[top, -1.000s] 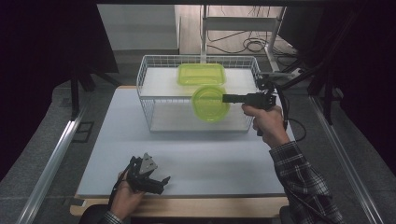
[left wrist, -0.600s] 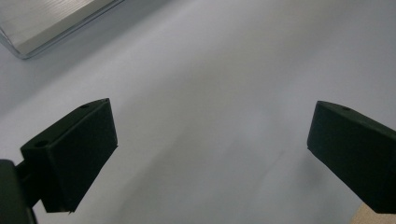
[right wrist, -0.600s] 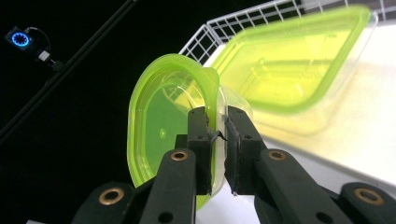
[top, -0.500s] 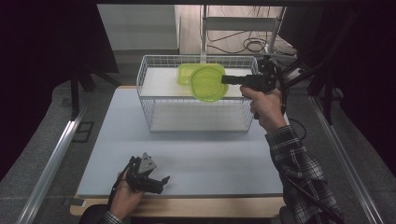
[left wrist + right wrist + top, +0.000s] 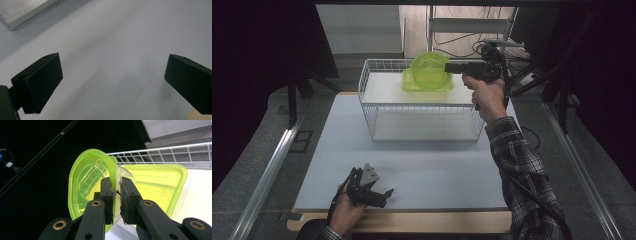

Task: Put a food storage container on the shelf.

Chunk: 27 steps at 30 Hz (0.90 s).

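A round translucent green plastic container [image 5: 428, 66] [image 5: 85, 185] hangs on edge above the back of the white wire basket [image 5: 422, 107]. My right gripper [image 5: 447, 67] [image 5: 117, 192] is shut on its rim and points left, level. Behind it a rectangular green container [image 5: 412, 84] [image 5: 157, 185] lies in the basket at the back. At the table's front left, my left gripper [image 5: 384, 197] [image 5: 112, 77] rests in a hand, jaws open over the bare tabletop.
The basket stands on a pale grey tabletop [image 5: 437, 170] with a wooden front edge. A metal rail [image 5: 267, 170] runs along the left side. Cables and a stand [image 5: 472, 25] lie beyond the basket.
My right gripper has risen and moved toward the back of the basket with the round container in its jaws. The left gripper has stayed put.
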Each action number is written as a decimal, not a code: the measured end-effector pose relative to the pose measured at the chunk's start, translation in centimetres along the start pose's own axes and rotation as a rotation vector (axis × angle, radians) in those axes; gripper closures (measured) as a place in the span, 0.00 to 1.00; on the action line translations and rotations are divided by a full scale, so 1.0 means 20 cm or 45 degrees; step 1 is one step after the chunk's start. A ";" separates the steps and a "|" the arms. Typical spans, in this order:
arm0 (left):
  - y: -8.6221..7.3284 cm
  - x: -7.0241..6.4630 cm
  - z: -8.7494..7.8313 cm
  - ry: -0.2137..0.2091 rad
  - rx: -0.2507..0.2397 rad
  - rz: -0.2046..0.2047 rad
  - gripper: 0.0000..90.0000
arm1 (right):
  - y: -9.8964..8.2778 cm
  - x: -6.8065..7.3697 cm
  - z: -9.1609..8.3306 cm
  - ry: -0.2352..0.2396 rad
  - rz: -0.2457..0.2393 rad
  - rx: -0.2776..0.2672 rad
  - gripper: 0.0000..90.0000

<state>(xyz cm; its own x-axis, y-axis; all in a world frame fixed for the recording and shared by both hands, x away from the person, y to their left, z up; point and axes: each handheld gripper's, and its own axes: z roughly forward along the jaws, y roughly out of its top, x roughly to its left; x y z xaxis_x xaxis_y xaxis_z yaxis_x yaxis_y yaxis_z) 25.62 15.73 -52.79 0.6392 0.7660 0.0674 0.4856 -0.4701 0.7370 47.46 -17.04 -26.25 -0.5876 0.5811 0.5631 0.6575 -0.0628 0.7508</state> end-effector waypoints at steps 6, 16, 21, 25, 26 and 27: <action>0.00 0.00 0.00 -0.002 0.000 0.001 0.01 | 0.04 -0.01 0.07 -0.052 0.011 0.000 0.90; 0.00 0.00 0.00 -0.002 0.004 0.013 0.02 | 0.05 0.00 0.11 -0.175 0.005 -0.004 0.86; 0.00 0.00 0.00 -0.001 0.006 0.016 0.02 | 0.05 0.01 0.14 -0.233 -0.025 -0.008 0.78; 0.00 0.00 0.00 -0.002 0.008 0.019 0.02 | 0.06 -0.01 0.15 -0.257 -0.030 -0.007 0.77; 0.00 0.00 0.00 -0.002 0.009 0.019 0.02 | 0.06 -0.01 0.16 -0.275 -0.040 -0.001 0.75; 0.00 0.00 0.00 -0.002 0.009 0.020 0.02 | 0.06 -0.01 0.16 -0.279 -0.046 -0.002 0.73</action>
<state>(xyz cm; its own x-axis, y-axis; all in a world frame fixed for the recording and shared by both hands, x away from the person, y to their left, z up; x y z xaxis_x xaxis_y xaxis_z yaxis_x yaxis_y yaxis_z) 25.59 15.65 -52.88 0.6477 0.7579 0.0778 0.4799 -0.4851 0.7310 49.99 -14.68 -26.55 -0.4943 0.7454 0.4474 0.6367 -0.0400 0.7701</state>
